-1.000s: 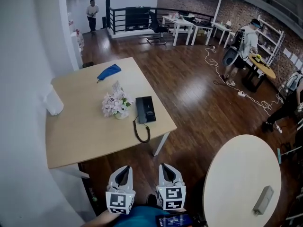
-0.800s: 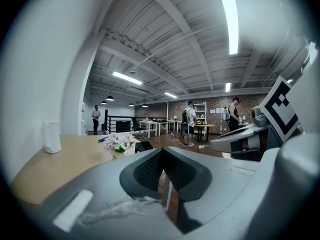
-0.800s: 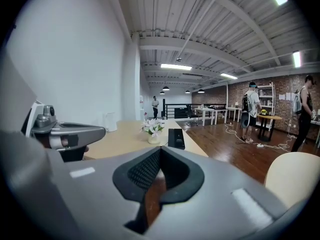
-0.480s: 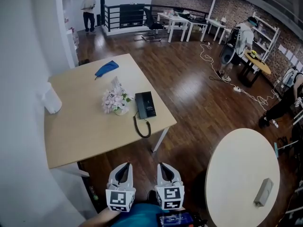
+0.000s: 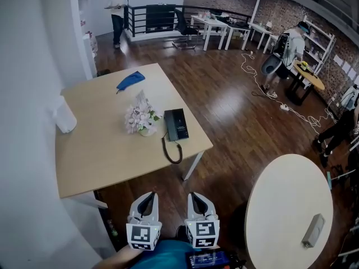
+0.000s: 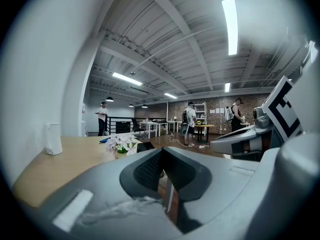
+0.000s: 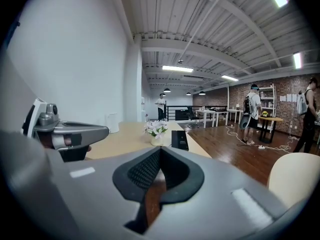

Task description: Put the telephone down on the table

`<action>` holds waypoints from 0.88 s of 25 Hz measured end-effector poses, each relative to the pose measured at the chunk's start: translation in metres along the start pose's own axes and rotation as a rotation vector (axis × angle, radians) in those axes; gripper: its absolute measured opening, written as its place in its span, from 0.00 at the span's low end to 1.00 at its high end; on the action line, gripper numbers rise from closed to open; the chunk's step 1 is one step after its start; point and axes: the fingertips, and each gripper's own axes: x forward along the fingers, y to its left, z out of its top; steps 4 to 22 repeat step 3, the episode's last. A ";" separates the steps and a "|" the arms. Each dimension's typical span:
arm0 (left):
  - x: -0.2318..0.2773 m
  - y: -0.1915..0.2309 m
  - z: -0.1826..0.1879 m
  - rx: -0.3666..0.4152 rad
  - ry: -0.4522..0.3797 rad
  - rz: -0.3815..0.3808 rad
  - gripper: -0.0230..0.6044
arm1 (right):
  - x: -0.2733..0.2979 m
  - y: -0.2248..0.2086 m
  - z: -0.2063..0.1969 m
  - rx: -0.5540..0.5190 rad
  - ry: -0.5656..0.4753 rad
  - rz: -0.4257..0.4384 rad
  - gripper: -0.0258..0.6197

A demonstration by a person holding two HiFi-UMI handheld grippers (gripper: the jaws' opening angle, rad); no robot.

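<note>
Fingers on both grippers are pressing together with nothing between them. The left gripper (image 5: pixel 147 199) and the right gripper (image 5: pixel 197 198) are hovering side by side, short of the wooden table's (image 5: pixel 95 156) near edge. The telephone (image 5: pixel 176 124) is lying flat on that table near its right edge, well apart from both grippers and just beside a small bunch of flowers (image 5: pixel 140 119), its cord (image 5: pixel 171 150) looping toward the near edge. A blue cloth (image 5: pixel 130 80) is lying at the far side, and a white container (image 5: pixel 65 117), perhaps a jug, is standing by the wall.
</note>
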 end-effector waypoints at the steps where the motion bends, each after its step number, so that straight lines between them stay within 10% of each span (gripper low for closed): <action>1: 0.000 0.000 0.000 0.002 -0.001 0.001 0.05 | 0.000 0.000 0.000 0.000 0.000 0.000 0.03; 22: 0.001 0.000 0.001 0.007 -0.003 0.004 0.05 | 0.000 -0.001 0.000 0.000 0.000 0.000 0.03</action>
